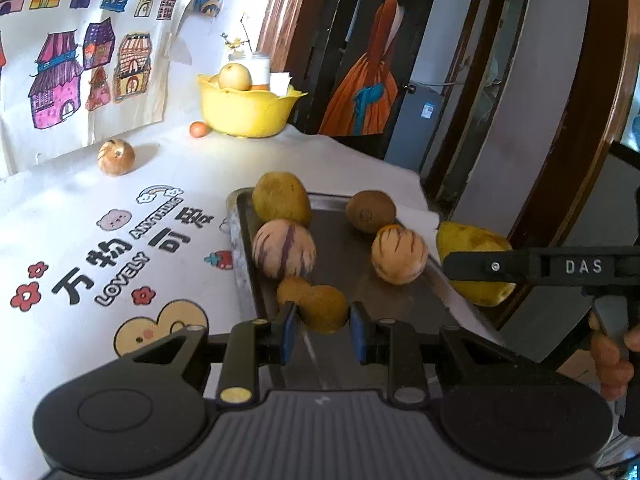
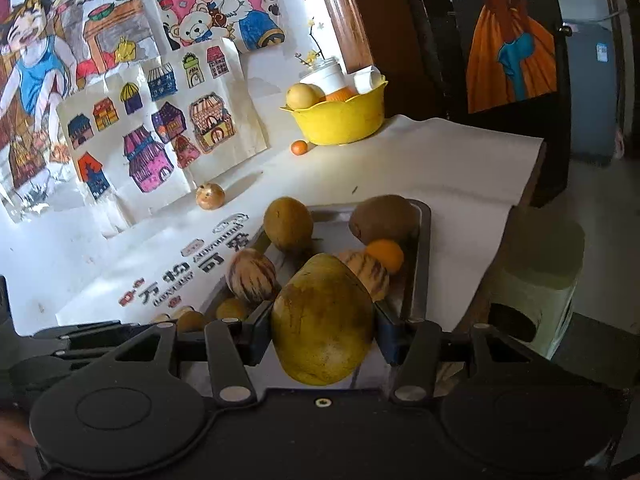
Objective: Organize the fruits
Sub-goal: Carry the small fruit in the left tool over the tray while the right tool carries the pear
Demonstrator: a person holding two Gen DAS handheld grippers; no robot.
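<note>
**A:** Right gripper (image 2: 323, 322) has the mango (image 2: 323, 320) clamped between both fingers, held above the near end of the metal tray (image 1: 352, 248). It's a big one, yellow-green with brown mottling on the skin.

**B:** And the left gripper (image 1: 323, 322)? Its blue pads sit either side of a small brown fruit (image 1: 322, 308) at the tray's near edge.

**A:** Close, but whether they're actually pinching it I can't tell from here. There looks to be a sliver of gap.

**B:** So the step in hand, I'd say, is delivering that mango to the tray.

**A:** Agreed. Room is tight, though: two striped melons (image 1: 283, 249), a kiwi (image 1: 370, 211) at the far right corner, a greenish round fruit (image 1: 281, 198) at the far left corner, an orange (image 2: 385, 255) tucked behind.

**B:** The next move calls for lowering it into the bare middle strip, then easing the fingers apart gently. That rounded shape could roll.

**A:** Loose fruit remains on the tablecloth (image 1: 120, 340) too: a pale-striped one (image 1: 116, 157) near the wall edge, a tiny orange (image 1: 199, 129) just beside the yellow bowl (image 1: 248, 114).
</note>
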